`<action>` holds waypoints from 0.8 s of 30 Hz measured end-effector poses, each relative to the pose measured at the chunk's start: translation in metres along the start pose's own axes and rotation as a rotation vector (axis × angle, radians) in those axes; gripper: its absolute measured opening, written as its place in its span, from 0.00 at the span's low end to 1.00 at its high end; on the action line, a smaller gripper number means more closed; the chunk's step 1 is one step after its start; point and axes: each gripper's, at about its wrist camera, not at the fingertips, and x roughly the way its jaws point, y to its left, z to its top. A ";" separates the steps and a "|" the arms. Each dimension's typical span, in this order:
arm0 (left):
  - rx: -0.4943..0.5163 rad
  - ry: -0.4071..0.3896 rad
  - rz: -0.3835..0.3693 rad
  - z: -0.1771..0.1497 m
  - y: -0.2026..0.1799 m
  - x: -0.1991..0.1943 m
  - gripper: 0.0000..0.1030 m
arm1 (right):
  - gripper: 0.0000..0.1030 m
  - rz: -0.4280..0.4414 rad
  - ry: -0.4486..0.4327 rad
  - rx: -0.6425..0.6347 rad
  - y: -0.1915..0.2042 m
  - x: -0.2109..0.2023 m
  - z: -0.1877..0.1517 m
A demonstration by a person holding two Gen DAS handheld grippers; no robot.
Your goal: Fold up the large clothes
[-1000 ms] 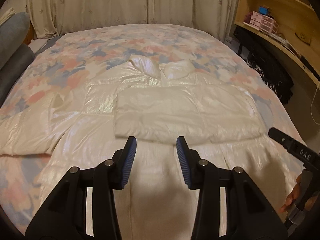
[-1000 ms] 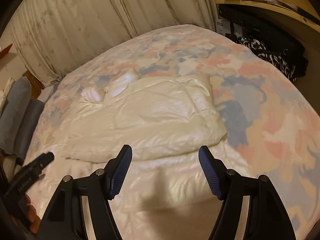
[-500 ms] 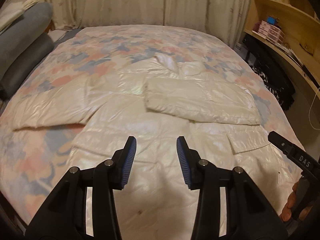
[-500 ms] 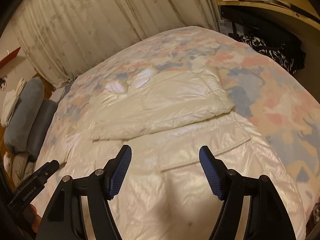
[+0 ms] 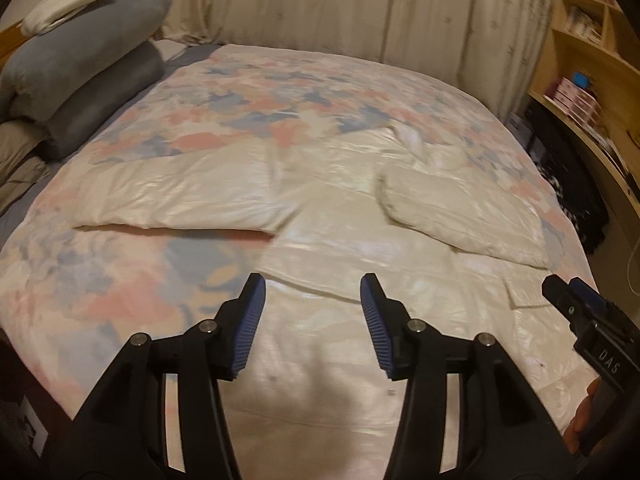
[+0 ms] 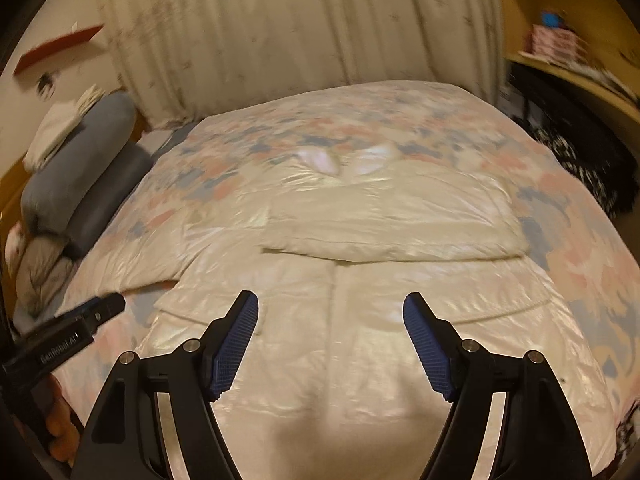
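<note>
- Bedroom setup, with a floral bedspread (image 5: 132,280) in pink and blue blotches covering the whole bed and serving as the folding surface.
- Nearest the cameras, the left gripper (image 5: 312,320) and right gripper (image 6: 331,344) are both hanging over the hem end of the jacket with their jaws spread wide and nothing between the blue ribbed pads. The right one is gaping a bit wider.
- Compared with a second ago, both views are showing way more of the bed, so the grippers are pulling back and up. The left view is also swinging toward the left, and the spread-out sleeve is now filling its middle.
- My read: that means the right side is sorted and the left sleeve is probably next in line.
- White puffer jacket (image 6: 360,380) is lying flat in the middle of the bed, collar at the far end. The shell is shiny and crinkly, catching light in streaks, with a pocket flap (image 6: 500,312) on the right.
- Right sleeve (image 6: 392,228) is sitting folded across the chest as a puffy rectangular slab.
- Left sleeve (image 5: 180,196) is sticking straight out to the left, unfolded.
- Far left, grey bolster pillows (image 5: 80,64) are stacked up; pale pleated curtains (image 6: 300,32) are hanging at the back.
</note>
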 end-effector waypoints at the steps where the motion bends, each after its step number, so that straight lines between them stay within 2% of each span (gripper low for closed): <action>1: -0.008 0.000 0.006 0.001 0.006 0.001 0.47 | 0.74 0.009 0.004 -0.023 0.014 0.003 0.001; 7: -0.072 0.004 0.024 0.010 0.064 0.013 0.48 | 0.74 0.048 0.014 -0.118 0.077 0.023 0.008; 11: -0.114 0.007 0.026 0.017 0.095 0.035 0.54 | 0.74 0.076 0.035 -0.160 0.116 0.051 0.015; 15: -0.174 0.028 -0.019 0.024 0.129 0.062 0.58 | 0.74 0.095 0.050 -0.186 0.149 0.087 0.023; 21: -0.340 0.087 -0.109 0.031 0.195 0.120 0.58 | 0.73 0.129 0.041 -0.230 0.190 0.152 0.037; 24: -0.422 0.096 -0.130 0.031 0.227 0.150 0.58 | 0.65 0.148 0.047 -0.253 0.211 0.189 0.044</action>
